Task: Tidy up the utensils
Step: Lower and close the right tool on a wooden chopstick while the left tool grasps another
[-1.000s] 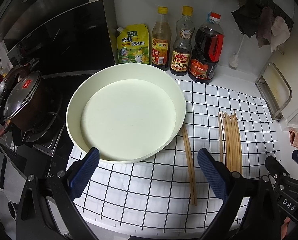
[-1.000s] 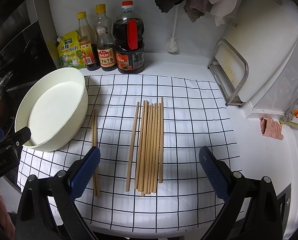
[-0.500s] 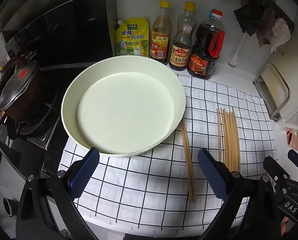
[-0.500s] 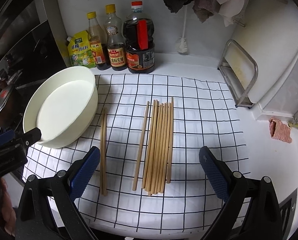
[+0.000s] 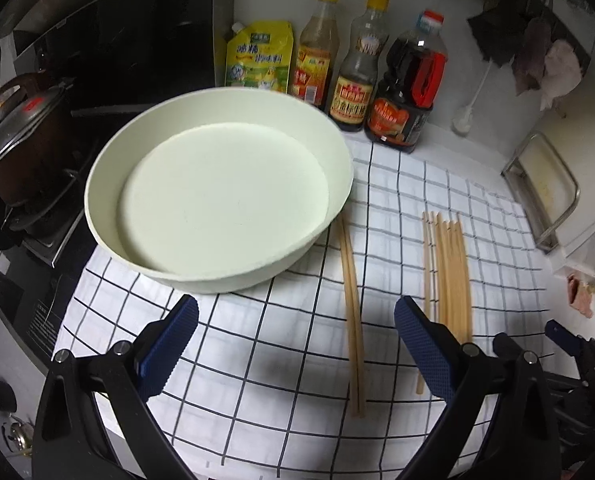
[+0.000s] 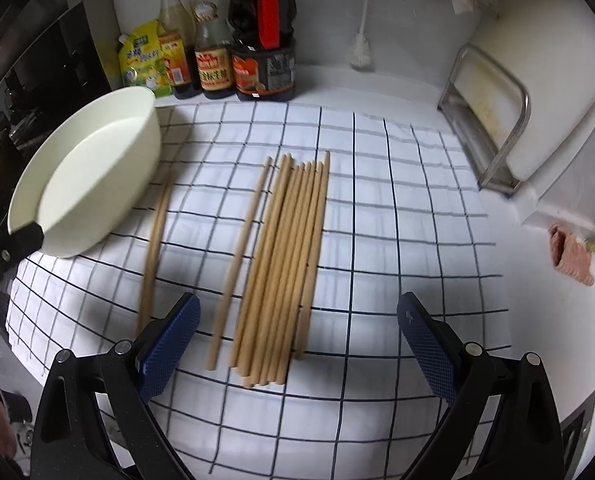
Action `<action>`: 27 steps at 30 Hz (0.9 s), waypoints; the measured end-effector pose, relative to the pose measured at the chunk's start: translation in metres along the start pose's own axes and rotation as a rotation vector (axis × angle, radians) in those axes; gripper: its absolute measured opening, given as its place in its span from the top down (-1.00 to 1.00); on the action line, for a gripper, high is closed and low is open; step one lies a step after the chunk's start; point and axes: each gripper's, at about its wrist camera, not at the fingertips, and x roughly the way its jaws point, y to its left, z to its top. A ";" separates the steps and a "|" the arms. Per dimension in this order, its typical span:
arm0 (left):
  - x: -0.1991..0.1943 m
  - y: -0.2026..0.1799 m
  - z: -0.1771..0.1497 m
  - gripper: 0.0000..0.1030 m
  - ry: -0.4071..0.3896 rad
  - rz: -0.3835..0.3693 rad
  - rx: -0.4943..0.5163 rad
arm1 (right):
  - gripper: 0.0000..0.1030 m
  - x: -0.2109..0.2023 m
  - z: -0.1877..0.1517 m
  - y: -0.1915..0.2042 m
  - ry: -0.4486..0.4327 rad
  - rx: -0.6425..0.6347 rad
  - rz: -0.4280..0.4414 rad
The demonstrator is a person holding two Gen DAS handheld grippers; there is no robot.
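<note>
Several wooden chopsticks [image 6: 285, 264] lie side by side in a bundle on a checked cloth [image 6: 397, 240]. One single chopstick [image 6: 241, 256] lies just left of the bundle. A pair of chopsticks [image 6: 155, 240] lies next to an empty white round basin [image 6: 97, 176]. In the left wrist view the basin [image 5: 217, 188] is ahead, the pair [image 5: 351, 304] between the fingers' line, the bundle [image 5: 451, 268] to the right. My left gripper [image 5: 295, 348] is open and empty above the cloth. My right gripper [image 6: 297, 352] is open and empty, low over the near ends of the bundle.
Sauce bottles [image 6: 263, 36] and a yellow pouch [image 6: 141, 60] stand at the back wall. A metal rack with a white board [image 6: 493, 120] is at the right. A pot [image 5: 17, 140] sits on the stove at the left. A pink cloth [image 6: 571, 256] lies at the right.
My right gripper has moved forward and down toward the chopstick bundle. My left gripper has drawn back and shifted slightly left, so the basin sits farther ahead.
</note>
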 end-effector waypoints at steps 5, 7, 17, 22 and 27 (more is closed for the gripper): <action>0.030 -0.009 -0.017 -0.88 0.036 0.053 0.019 | -0.83 0.026 -0.002 -0.019 0.017 0.019 -0.003; 0.041 -0.010 -0.023 -0.88 0.057 0.064 0.021 | -0.83 0.038 -0.003 -0.024 0.037 0.022 0.002; 0.075 -0.010 -0.041 -0.88 0.084 0.110 0.001 | -0.83 0.078 -0.002 -0.045 0.066 0.050 -0.098; 0.081 -0.012 -0.041 -0.88 0.088 0.111 0.003 | -0.83 0.086 0.002 -0.044 0.059 0.050 -0.091; 0.086 -0.013 -0.041 -0.88 0.092 0.124 0.013 | -0.83 0.089 0.000 -0.047 0.056 0.046 -0.098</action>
